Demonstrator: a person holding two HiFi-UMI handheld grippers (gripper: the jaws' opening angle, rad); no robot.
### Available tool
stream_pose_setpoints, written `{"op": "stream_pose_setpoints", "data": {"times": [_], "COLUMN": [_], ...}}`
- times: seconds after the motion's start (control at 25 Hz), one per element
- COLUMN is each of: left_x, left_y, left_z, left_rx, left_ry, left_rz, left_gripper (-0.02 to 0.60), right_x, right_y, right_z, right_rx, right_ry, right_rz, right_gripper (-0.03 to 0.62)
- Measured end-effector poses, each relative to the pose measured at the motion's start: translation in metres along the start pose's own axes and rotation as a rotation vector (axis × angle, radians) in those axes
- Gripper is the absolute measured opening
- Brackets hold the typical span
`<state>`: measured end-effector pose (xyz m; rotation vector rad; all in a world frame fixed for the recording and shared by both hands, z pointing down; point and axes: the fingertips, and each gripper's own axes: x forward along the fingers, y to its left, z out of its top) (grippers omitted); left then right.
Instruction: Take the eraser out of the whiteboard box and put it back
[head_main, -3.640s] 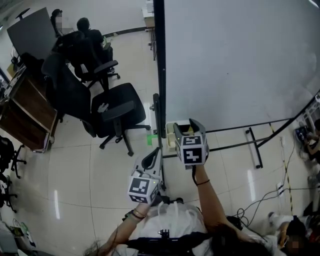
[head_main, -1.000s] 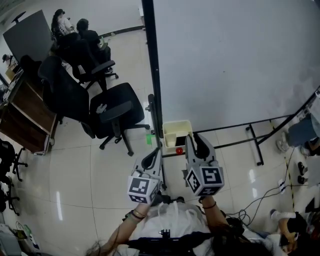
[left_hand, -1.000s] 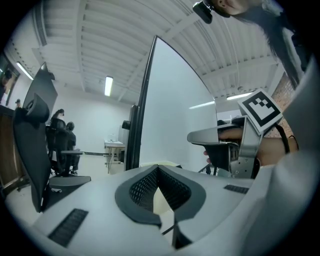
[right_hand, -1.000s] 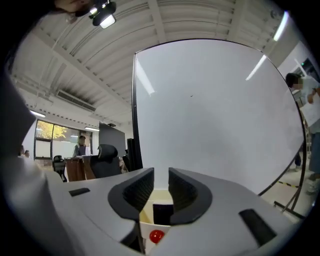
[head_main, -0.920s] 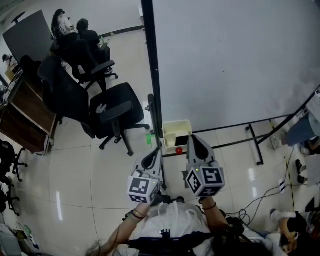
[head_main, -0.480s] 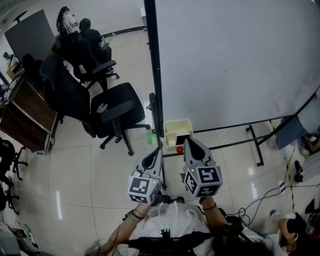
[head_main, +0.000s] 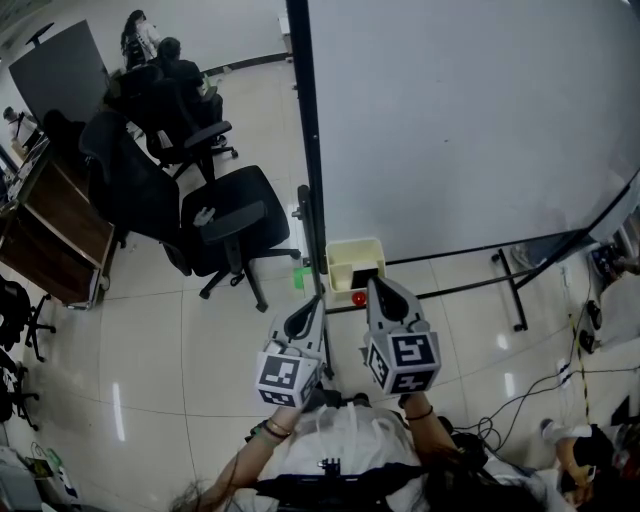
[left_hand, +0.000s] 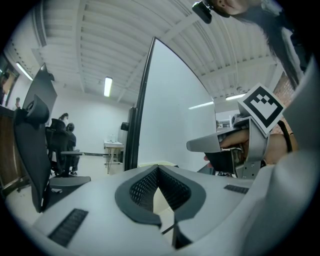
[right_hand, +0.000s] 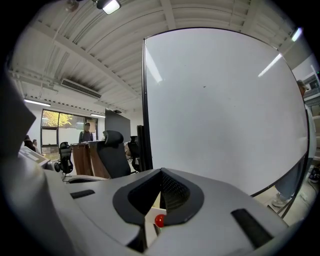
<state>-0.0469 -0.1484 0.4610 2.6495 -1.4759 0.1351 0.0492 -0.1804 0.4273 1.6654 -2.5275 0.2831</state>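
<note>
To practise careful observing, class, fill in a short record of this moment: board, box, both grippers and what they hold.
whiteboard: upright, black frame
box: cream, open-topped, at the board's lower left corner
red round thing: at the box's near edge
left gripper: jaws together, empty
right gripper: jaws together, empty, pointing towards the box
chairs: black, left of the board

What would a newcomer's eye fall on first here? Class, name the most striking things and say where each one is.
The whiteboard fills the upper right of the head view. At its foot sits a cream box with a small red round thing just in front of it. The left gripper and right gripper, each bearing a black-and-white marker cube, point at the box from below. To the left stand black office chairs.
</note>
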Motion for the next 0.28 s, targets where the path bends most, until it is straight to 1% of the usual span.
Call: {"op": "stream_pose_setpoints", "data": {"times": [0.08, 0.28], "left_x": [-0.0008, -0.0020], "left_y": [0.0017, -0.0009], "left_z": [-0.0016, 0.0018], "left_rx": [0.001, -0.002], "left_ry": [0.000, 0.000], "left_rz": [0.008, -0.002], "left_gripper": [-0.015, -0.015], "right_x": [-0.0009, -0.0037], "right_y": [-0.0002, 0.0003], "right_z": [-0.0008, -0.0028], "right_rx": [0.000, 0.008], "right_ry": [0.005, 0.033], "right_rz": [-0.001, -0.015], "right_gripper": [0.005, 0.005]}}
